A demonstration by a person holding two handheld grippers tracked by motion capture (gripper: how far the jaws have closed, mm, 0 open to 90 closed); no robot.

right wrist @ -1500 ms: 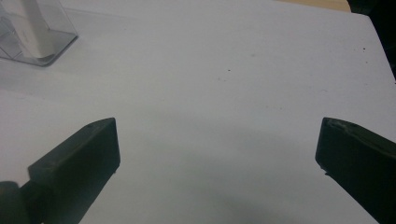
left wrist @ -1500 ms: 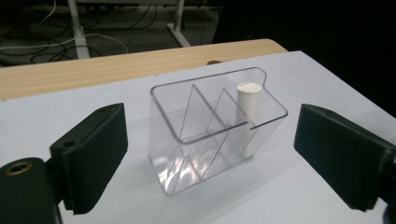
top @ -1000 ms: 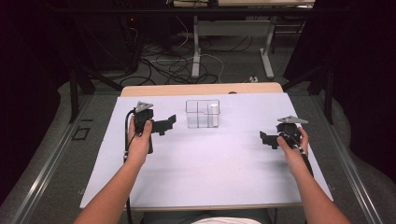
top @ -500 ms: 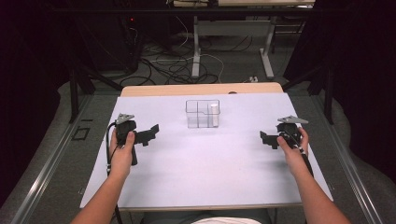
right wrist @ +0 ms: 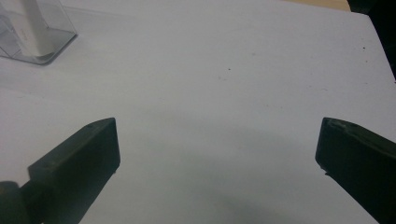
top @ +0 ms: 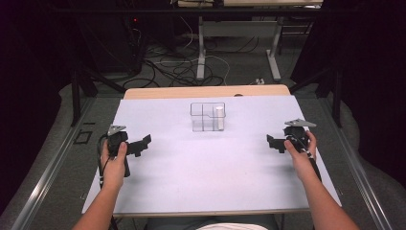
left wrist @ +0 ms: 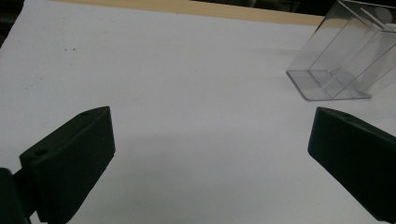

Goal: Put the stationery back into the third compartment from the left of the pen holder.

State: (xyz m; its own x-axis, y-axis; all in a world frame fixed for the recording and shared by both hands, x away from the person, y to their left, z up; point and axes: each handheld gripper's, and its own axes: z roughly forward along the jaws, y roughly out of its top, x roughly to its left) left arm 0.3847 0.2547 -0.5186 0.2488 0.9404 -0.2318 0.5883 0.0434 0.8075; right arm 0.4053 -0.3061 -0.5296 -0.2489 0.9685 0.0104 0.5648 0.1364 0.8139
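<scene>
A clear plastic box with dividers [top: 207, 116] stands at the back middle of the white table [top: 206, 167]. A white cylinder [top: 219, 117] stands upright in its right compartment. In the left gripper view the box [left wrist: 343, 58] is at the upper right; in the right gripper view the box [right wrist: 49, 35] and the white cylinder [right wrist: 32, 25] sit at the upper left. My left gripper [top: 143, 143] is held at the table's left, open and empty, its jaws [left wrist: 212, 158] wide apart. My right gripper [top: 273, 142] is at the table's right, also open and empty [right wrist: 219, 163].
A wooden strip [top: 206, 91] runs along the table's far edge. Beyond it are cables [top: 167, 67] and desk legs [top: 201, 52] on the floor. A metal rail [top: 52, 172] runs along the left side of the table.
My left gripper has moved back toward the person and to the left, away from the box. The right gripper has stayed in place.
</scene>
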